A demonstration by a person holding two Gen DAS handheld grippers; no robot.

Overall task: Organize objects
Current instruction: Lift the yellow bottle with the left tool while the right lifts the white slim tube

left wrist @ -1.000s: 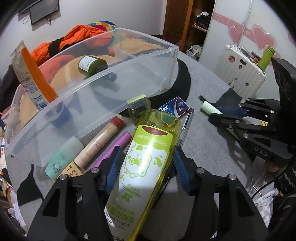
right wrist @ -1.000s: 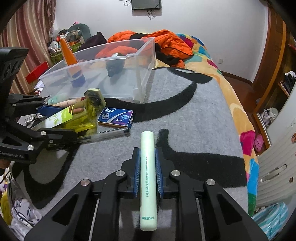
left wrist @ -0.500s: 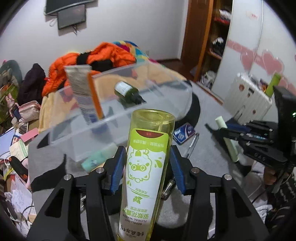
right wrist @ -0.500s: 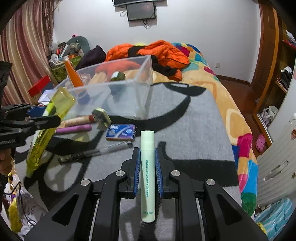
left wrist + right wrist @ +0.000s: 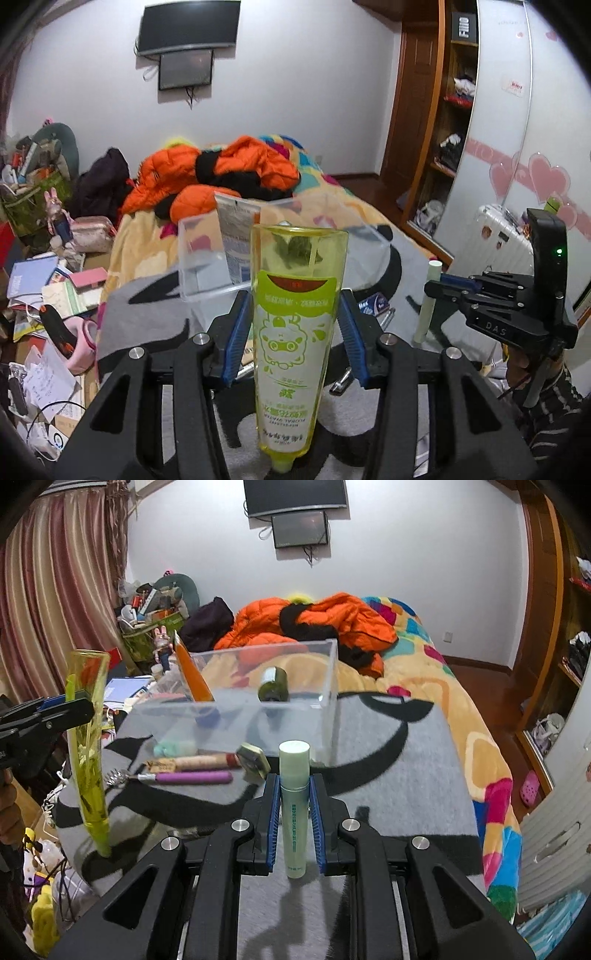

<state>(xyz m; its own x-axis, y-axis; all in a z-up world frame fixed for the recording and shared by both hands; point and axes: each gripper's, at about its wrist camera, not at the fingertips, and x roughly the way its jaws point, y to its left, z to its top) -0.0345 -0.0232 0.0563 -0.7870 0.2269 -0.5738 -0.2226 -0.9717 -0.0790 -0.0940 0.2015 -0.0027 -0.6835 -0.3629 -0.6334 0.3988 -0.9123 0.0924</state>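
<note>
Grey blanket (image 5: pixel 388 738) below, left claw (image 5: pixel 293 325) clamping yellow bottle (image 5: pixel 295 332), right claw (image 5: pixel 293 808) green tube (image 5: pixel 293 805).

light: dim indoor, soft shadows | focus: mostly sharp | edges: fisheye curve, dark corners

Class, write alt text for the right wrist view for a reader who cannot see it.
The right tongs grip a pale green tube above a grey blanket. Ahead stands a clear plastic bin; at the left, the left tongs hold a yellow bottle.
</note>
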